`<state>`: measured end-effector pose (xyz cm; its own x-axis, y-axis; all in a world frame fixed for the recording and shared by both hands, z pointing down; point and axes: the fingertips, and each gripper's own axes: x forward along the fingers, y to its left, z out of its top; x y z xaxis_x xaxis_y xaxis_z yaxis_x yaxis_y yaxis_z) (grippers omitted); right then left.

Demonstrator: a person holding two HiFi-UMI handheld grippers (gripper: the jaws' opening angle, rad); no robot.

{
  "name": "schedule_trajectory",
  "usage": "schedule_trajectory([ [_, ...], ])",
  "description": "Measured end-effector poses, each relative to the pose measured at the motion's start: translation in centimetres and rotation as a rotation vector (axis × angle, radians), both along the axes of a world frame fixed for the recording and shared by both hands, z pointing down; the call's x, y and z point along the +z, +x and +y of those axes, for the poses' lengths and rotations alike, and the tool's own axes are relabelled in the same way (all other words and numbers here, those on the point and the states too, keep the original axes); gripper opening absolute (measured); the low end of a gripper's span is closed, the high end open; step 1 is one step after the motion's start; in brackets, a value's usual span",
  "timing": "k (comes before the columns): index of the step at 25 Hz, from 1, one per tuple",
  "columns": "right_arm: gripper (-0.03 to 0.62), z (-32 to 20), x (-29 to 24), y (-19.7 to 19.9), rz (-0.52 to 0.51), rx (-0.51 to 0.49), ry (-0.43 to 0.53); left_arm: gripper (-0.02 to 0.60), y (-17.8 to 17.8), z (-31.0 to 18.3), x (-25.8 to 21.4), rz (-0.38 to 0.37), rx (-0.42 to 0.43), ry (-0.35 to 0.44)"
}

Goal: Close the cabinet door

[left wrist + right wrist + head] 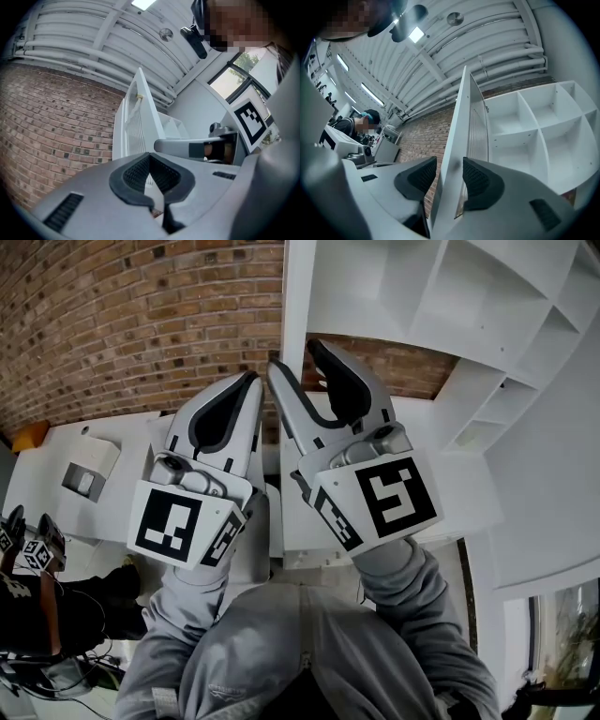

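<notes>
Straddling the free edge of the cabinet door (457, 154), your right gripper (450, 164) stands wide. The white panel runs between its pads, and neither visibly presses on it. The door juts out edge-on from the white cabinet (534, 136) – plainly not closed. Your left gripper (150, 157), just beside the right, has its jaws together on nothing, facing the brick wall (56, 122).

Cabinet door (450, 154): is showing plain white.
Wall (112, 324): is showing red-brown brick.
Marker cubes (392, 495): are showing black-and-white squares.
</notes>
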<state>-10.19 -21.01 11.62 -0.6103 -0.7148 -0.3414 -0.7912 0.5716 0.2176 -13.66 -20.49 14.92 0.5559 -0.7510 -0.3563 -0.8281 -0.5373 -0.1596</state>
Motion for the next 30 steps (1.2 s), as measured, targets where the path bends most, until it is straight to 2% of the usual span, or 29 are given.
schedule_trajectory([
  [13,0.167,-0.2,0.5,-0.9,-0.002,0.025,-0.008,0.003,-0.4,-0.3,0.9,0.005,0.049,-0.019],
  [25,0.144,-0.6,0.5,2.2,-0.020,0.046,-0.027,0.003,2.8,-1.2,1.3,0.000,0.133,-0.033],
  [30,0.129,-0.8,0.5,4.7,-0.033,0.078,-0.033,0.003,4.6,-1.2,1.5,-0.005,0.164,-0.036],
])
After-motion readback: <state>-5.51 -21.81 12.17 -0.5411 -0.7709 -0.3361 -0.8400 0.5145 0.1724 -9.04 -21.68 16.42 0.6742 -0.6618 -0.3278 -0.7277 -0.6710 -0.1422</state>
